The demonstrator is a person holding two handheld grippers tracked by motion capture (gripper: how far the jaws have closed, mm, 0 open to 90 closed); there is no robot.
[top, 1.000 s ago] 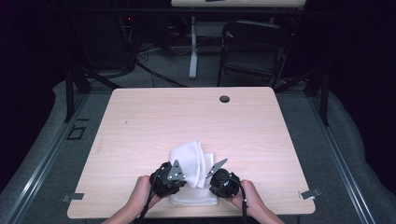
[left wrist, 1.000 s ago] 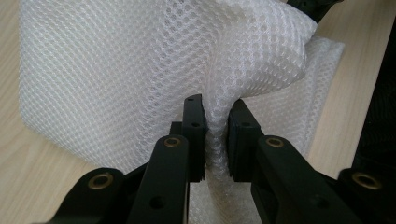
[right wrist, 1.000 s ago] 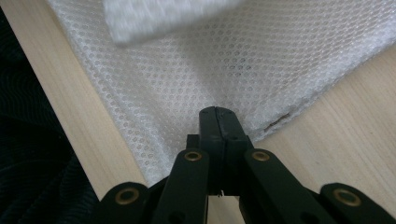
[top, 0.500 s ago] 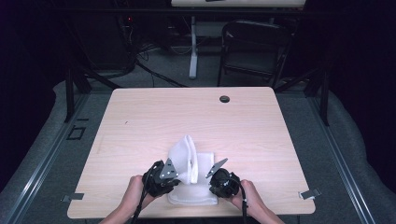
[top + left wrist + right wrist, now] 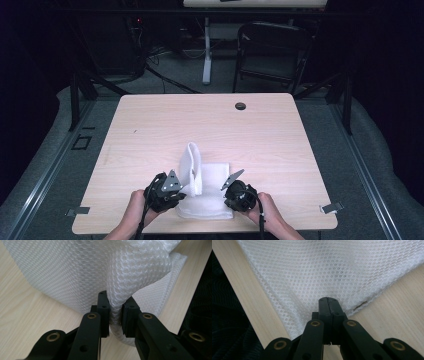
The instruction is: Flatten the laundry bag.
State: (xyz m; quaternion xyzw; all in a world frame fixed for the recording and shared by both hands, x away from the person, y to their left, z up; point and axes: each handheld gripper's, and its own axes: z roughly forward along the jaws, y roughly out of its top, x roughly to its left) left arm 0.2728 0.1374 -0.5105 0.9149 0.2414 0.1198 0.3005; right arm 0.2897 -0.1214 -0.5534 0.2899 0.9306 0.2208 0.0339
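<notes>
A white waffle-weave cloth (image 5: 212, 195) lies near the table's front edge. One fold of it (image 5: 192, 167) stands up at its left side. My left gripper (image 5: 182, 189) is shut on that fold; in the left gripper view the cloth (image 5: 75, 272) is pinched between the jaws (image 5: 115, 315) and bulges above them. My right gripper (image 5: 228, 187) sits at the cloth's right edge. In the right gripper view its jaws (image 5: 328, 305) are shut tight together, tips over the flat cloth (image 5: 324, 267) near a corner, with no fabric visibly between them.
The light wooden table (image 5: 200, 125) has a round cable hole (image 5: 240, 106) at its far edge. The front edge runs close behind both hands, with dark floor beyond it (image 5: 227, 322). A black chair (image 5: 272, 47) and a desk leg stand behind the table.
The bunched cloth has been drawn leftward into a narrow upright fold in my left gripper. Its right half now lies flat. The right gripper has hardly moved.
</notes>
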